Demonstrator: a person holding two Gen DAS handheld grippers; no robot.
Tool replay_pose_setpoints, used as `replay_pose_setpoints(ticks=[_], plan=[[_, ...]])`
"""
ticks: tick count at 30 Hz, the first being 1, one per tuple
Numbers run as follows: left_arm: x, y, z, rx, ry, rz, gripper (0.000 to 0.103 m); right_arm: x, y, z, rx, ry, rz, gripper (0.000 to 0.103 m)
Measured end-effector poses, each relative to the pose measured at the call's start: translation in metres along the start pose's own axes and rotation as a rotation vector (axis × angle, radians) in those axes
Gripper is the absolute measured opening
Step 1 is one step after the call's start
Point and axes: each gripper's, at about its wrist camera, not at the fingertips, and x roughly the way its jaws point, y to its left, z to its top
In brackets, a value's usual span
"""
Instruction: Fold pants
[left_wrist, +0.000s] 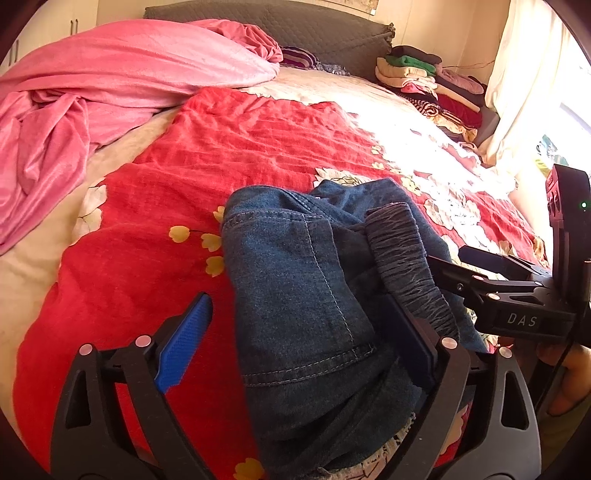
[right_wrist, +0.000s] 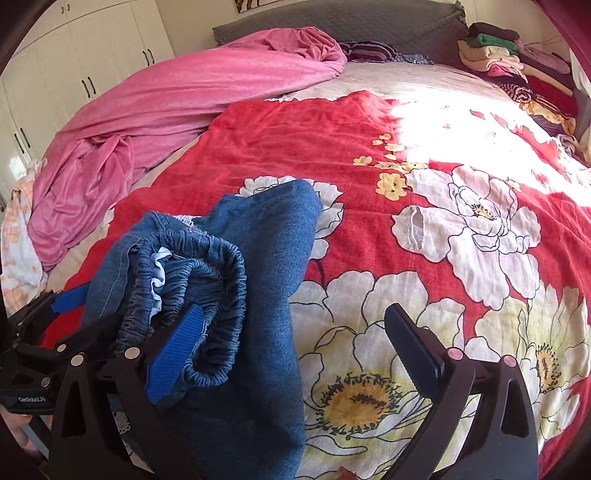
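A bundle of blue denim pants (left_wrist: 314, 295) is seen lying on a bed with a red floral bedspread (left_wrist: 229, 147), at lower centre of the left wrist view and at lower left of the right wrist view. The gathered elastic waistband (right_wrist: 218, 280) is turned up on top of the bundle; how many layers lie beneath cannot be made out, and the lower end of the cloth is cut off by the frame edge in both views.

The left gripper (left_wrist: 295, 339) is held with its fingers spread wide. The denim lies between them, but the blue pad on the left stands clear of the cloth, while the right pad is largely hidden behind a fold. No clamping is shown.

The right gripper (right_wrist: 295, 350) is likewise released, its fingers set far apart. Its left blue pad lies against the waistband, and the right finger stands over bare bedspread, well apart from the pants.

Each gripper is only partly seen at the edge of the other's view, with part of a hand (left_wrist: 569, 376) cut off at lower right.

At upper left a pink blanket (left_wrist: 110, 81) is heaped, and at upper right a stack of folded clothes (left_wrist: 424, 81) is seen, with details too small to tell. A patch of sunlight washes out the bedspread pattern on the right.
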Motion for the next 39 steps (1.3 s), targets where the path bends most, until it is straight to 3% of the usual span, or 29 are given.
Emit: replay_pose_setpoints(ticks=[10, 39], plan=[[-0.011, 0.001, 0.000, -0.007, -0.021, 0.000, 0.093, -0.012, -0.002, 0.002, 0.021, -0.026, 0.002, 0.098], [-0.068, 0.000, -0.010, -0.030, -0.116, 0.052, 0.093, -0.075, 0.014, 0.001, -0.013, -0.152, 0.060, 0.098]])
